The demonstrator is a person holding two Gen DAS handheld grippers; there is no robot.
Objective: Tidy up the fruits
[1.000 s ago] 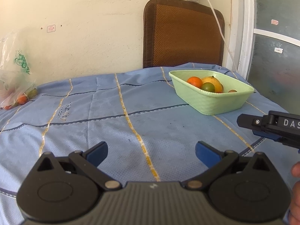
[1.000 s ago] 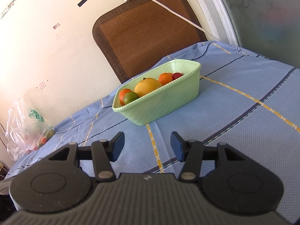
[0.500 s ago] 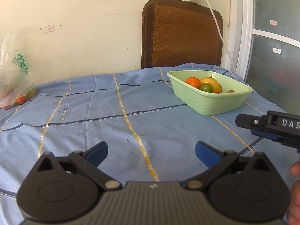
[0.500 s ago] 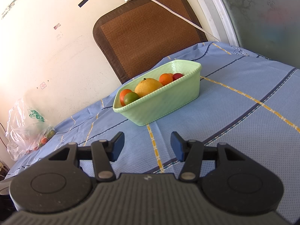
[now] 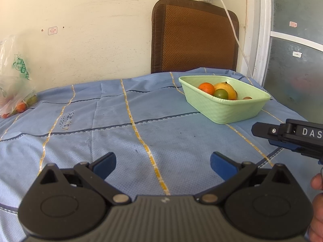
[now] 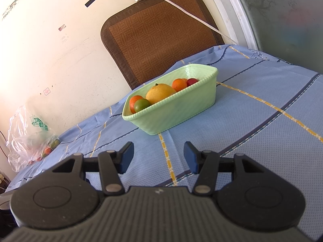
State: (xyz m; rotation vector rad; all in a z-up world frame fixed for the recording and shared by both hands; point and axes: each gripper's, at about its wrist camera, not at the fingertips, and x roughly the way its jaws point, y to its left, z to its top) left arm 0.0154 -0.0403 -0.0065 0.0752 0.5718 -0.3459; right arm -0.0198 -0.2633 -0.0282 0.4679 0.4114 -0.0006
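Observation:
A pale green basket stands on the blue cloth and holds several fruits: a large yellow one, oranges, a green lime and a small red fruit. My left gripper is open and empty, low over the cloth, well short of the basket. My right gripper is open and empty, in front of the basket; it also shows from the side in the left wrist view.
A clear plastic bag with more small fruits lies at the far left by the wall. A brown woven mat leans on the wall behind the basket. A white cable hangs across it. A glass door is on the right.
The left wrist view has shifted slightly, so the basket sits a little further left and lower. The right gripper has barely moved. Both stay open.

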